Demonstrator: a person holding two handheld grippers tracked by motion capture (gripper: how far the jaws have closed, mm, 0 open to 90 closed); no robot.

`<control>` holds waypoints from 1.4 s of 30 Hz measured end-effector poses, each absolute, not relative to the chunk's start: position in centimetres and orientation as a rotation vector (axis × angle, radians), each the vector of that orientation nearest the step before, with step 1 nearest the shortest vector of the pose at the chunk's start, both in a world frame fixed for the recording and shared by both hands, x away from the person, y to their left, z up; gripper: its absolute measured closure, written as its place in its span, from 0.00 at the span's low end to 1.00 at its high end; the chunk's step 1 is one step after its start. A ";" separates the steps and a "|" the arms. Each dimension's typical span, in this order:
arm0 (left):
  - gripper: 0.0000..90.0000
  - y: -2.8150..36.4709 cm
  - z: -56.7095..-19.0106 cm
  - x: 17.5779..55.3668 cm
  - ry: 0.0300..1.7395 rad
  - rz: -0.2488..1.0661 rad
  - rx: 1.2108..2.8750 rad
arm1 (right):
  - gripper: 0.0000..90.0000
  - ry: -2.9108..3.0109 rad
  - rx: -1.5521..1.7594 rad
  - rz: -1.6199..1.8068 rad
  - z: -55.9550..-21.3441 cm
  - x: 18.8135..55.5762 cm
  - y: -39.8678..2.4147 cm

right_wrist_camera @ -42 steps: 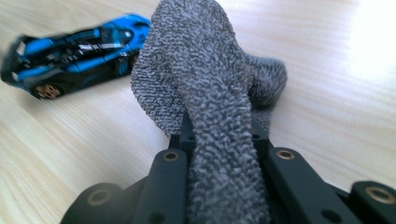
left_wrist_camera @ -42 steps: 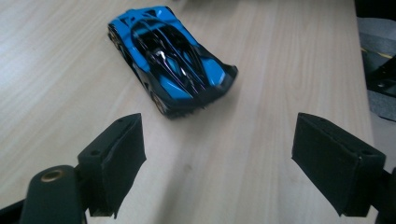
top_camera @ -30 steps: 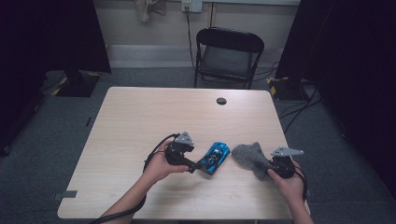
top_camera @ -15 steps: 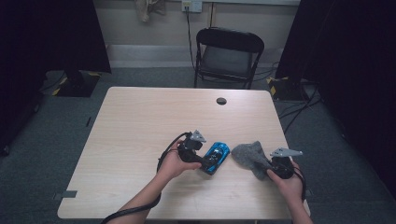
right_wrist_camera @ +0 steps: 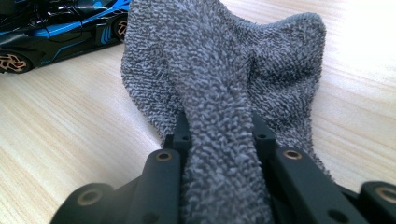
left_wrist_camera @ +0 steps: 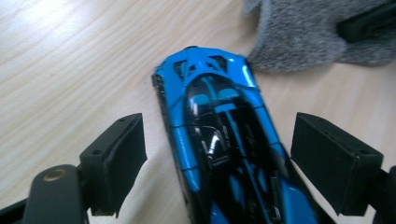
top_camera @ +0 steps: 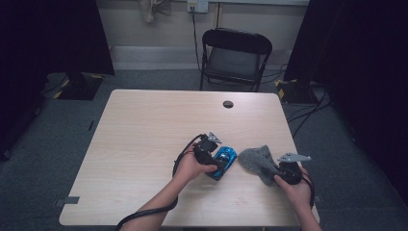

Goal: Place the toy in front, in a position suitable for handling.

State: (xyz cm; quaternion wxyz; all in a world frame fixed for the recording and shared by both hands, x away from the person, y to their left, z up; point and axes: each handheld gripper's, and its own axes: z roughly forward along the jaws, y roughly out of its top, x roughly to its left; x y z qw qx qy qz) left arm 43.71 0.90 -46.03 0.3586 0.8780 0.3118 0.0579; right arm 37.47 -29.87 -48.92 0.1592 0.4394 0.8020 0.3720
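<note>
A blue and black toy car (top_camera: 224,160) lies on the wooden table (top_camera: 144,144), right of centre near the front. My left gripper (top_camera: 216,163) is open; in the left gripper view its two pads stand apart on either side of the car (left_wrist_camera: 219,140), with a gap at each flank. Just right of the car lies a grey terry cloth (top_camera: 254,160). My right gripper (top_camera: 273,174) is shut on that cloth, and in the right gripper view a fold of the cloth (right_wrist_camera: 219,70) is pinched between the jaws. The car's side (right_wrist_camera: 56,23) shows at the top left there.
A black folding chair (top_camera: 235,53) stands beyond the far edge of the table. A small round black grommet (top_camera: 228,104) sits near the far edge. The left half of the tabletop is bare wood. Cables trail from both grippers.
My left gripper has moved right, from beside the car to over it, so its open jaws now straddle the car. The right gripper and the cloth have stayed put.
</note>
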 end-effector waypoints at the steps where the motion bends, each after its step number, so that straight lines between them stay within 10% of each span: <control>1: 0.19 0.8 -46.1 43.8 0.808 0.148 2.269 | 0.80 2.291 1.261 1.066 -48.9 37.5 -29.9; 42: 0.20 -2.3 -48.6 44.0 0.863 0.214 2.325 | 0.78 2.285 1.273 1.072 -49.1 37.5 -29.7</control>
